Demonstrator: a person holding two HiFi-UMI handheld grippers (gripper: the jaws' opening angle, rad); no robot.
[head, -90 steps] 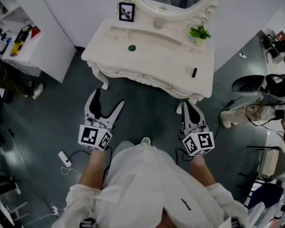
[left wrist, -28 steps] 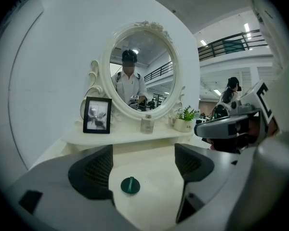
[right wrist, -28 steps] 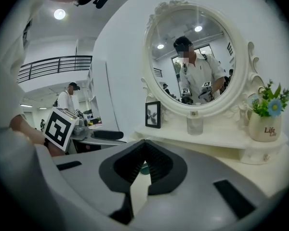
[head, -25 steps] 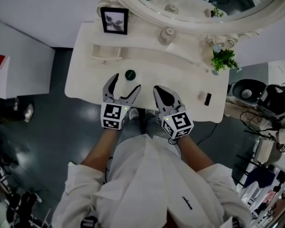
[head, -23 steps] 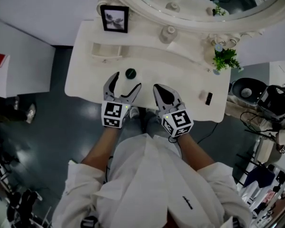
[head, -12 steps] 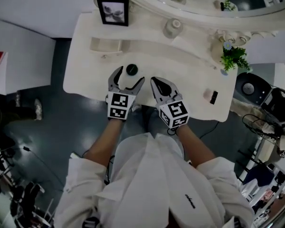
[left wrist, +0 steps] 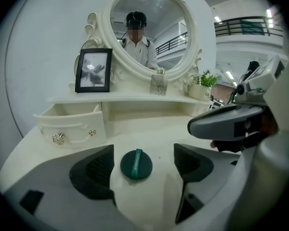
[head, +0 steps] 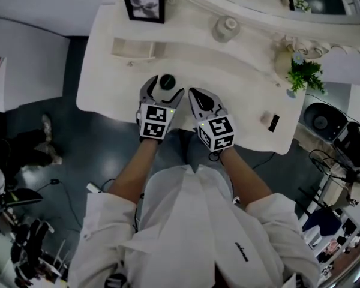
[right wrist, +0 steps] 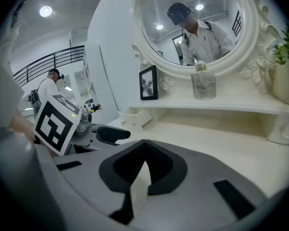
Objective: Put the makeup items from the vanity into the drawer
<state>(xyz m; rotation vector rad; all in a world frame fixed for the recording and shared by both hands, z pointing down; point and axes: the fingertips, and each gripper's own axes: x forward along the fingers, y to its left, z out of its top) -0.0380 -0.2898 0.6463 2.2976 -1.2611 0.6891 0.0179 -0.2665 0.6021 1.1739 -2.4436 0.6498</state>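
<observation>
Green compact [left wrist: 136, 164] flat on table [head: 240, 95], between left gripper [head: 164, 89] jaws, which are wide open and not touching it. Right gripper [right wrist: 143, 143] alongside, jaws closed, empty.

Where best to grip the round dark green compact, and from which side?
By its rim, jaws on opposite edges of the round dark green compact, coming from the white vanity's front. It lies flat and thin, so probably only the edge offers purchase; the left gripper stands open, a jaw on either side.
</observation>
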